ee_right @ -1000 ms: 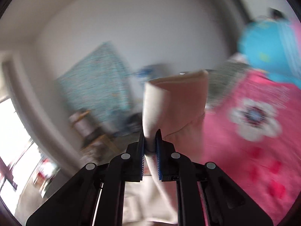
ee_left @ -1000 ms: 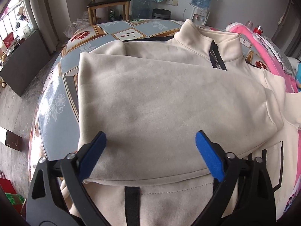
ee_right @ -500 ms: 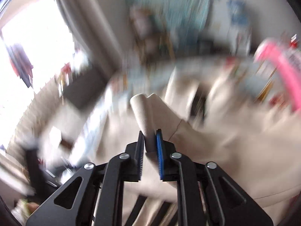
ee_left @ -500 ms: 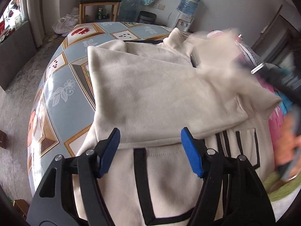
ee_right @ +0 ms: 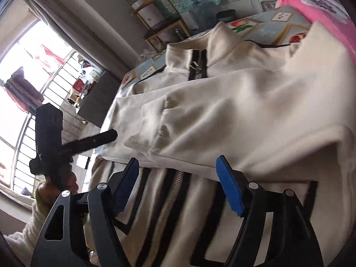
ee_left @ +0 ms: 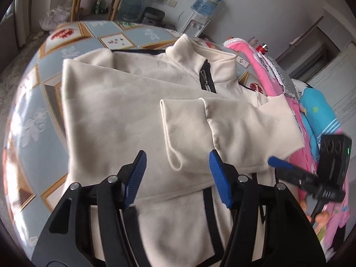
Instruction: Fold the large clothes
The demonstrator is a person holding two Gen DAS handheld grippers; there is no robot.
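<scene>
Now one cream jacket (ee_left: 124, 111), two sleeves crossed; both grippers' fingers (ee_left: 135, 178) (ee_right: 229, 187) spread, empty.

The cream jacket (ee_left: 124, 111) is soft, matt, fleecy cloth with a metal zip (ee_right: 195, 65). The tablecloth (ee_left: 29, 120) beneath looks smooth and glossy, like plastic. Both grippers, left (ee_left: 176, 178) and right (ee_right: 178, 184), have matt black plastic arms and ribbed blue pads (ee_left: 136, 178).
</scene>
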